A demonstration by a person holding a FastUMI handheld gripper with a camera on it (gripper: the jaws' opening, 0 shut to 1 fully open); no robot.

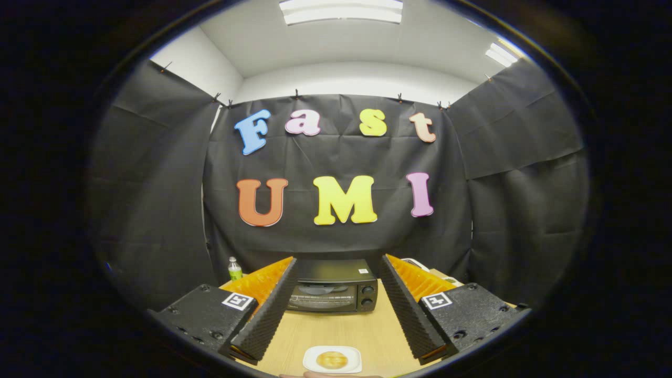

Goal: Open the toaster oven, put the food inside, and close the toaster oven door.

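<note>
A black toaster oven (333, 286) stands at the far side of the wooden table (336, 328), its glass door closed and two knobs on its right side. A round golden piece of food (332, 360) lies on a small white plate (310, 362) at the near edge of the table. My gripper (338, 268) is held above the table and is open, with nothing between its fingers. The oven shows in the gap between the fingers, beyond them, and the plate lies below and between them.
A small bottle with a green label (234, 269) stands at the table's far left, beside the oven. Something white (417, 262) lies behind the right finger at the far right. Black cloth walls close in the booth on three sides.
</note>
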